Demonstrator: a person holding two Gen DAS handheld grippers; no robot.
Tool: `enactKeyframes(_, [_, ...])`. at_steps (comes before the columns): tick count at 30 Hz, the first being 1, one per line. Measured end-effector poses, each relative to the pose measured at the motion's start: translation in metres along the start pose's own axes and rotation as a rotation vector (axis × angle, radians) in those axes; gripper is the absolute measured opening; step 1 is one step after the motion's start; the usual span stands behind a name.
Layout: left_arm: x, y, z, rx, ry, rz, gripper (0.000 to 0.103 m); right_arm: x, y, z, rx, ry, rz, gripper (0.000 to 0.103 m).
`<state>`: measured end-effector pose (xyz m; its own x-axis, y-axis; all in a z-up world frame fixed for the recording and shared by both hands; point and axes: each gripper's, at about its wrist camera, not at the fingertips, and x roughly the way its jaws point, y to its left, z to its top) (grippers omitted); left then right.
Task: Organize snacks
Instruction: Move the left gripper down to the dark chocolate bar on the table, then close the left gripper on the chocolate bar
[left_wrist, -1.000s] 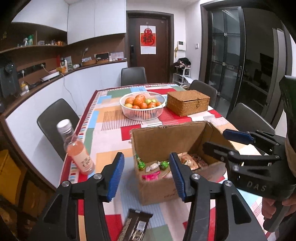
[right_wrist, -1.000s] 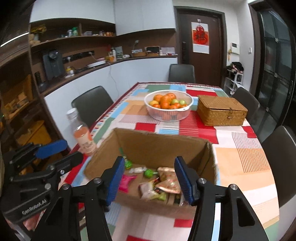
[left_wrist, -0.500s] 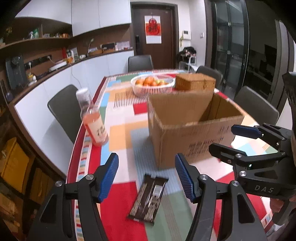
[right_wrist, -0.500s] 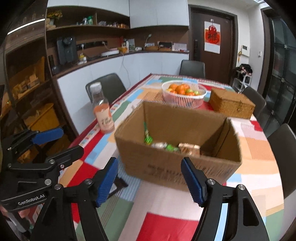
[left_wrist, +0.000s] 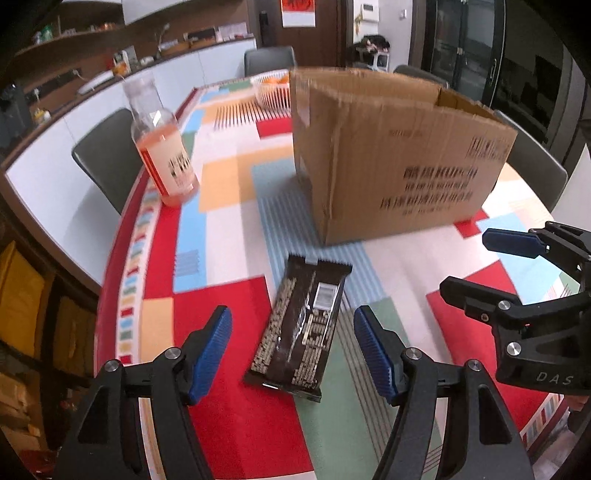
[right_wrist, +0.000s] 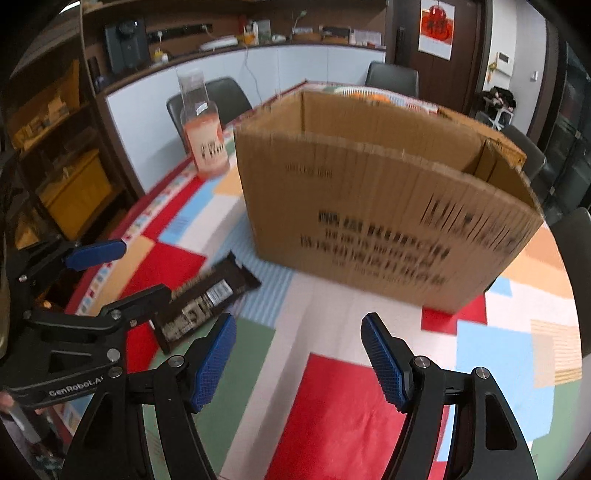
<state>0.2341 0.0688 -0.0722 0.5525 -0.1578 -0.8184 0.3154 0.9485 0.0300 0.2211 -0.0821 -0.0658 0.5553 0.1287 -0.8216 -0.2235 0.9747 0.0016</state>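
The left gripper (left_wrist: 291, 350) is spread wide, its blue pads on either side of the dark bar (left_wrist: 301, 328), which lies flat on the tablecloth (left_wrist: 229, 369) and is not touched by either pad. The bar's long axis runs roughly from 6 toward 12 o'clock in the left view, in line with the fingers, so the narrow width sits across the gap; that looks chosen so the jaws can close on the slim sides rather than the ends. The wide opening leaves margin on both sides for coming down over the wrapper.

The box (left_wrist: 391, 155) stands at about 1 o'clock from the bar, near it but apart, its open top facing up. It seems the place the bar should end in, which would explain why the bar is approached from the side away from it: once gripped, the lift can go forward and over the near wall.

The right gripper (right_wrist: 299, 354) is also wide open and holds nothing. It hangs over bare cloth with the box (right_wrist: 384, 206) at its 12 o'clock and the bar (right_wrist: 207, 299) at about 10 o'clock, probably kept clear so the left has room.

A bottle (left_wrist: 162, 147) of pink drink stands upright at 11 o'clock near the table edge, well off the likely path.
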Motion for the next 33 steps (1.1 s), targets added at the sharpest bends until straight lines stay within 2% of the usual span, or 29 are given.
enactKeyframes(9, [0.039,0.003,-0.003,-0.003,0.076,-0.023,0.068,0.03,-0.002,-0.007,0.027,0.099,-0.012,0.071])
enactKeyframes(14, [0.06,0.003,0.0,-0.011,0.118,-0.019,0.068,0.039,-0.005,-0.008,0.033,0.117,-0.026,0.071])
enactKeyframes(24, [0.082,0.003,0.005,-0.038,0.135,-0.042,0.066,0.054,-0.006,-0.001,0.043,0.127,-0.034,0.071])
enactKeyframes(25, [0.083,0.003,0.006,-0.038,0.133,-0.043,0.065,0.055,-0.006,-0.001,0.045,0.128,-0.035,0.071])
enactKeyframes(27, [0.083,0.003,0.009,-0.042,0.121,-0.04,0.052,0.056,-0.008,-0.001,0.05,0.128,-0.034,0.071])
enactKeyframes(28, [0.083,0.003,0.009,-0.044,0.118,-0.04,0.05,0.057,-0.008,-0.001,0.052,0.127,-0.033,0.071])
enactKeyframes(33, [0.08,0.002,0.007,-0.067,0.116,-0.042,0.048,0.058,-0.01,-0.002,0.062,0.125,-0.03,0.071])
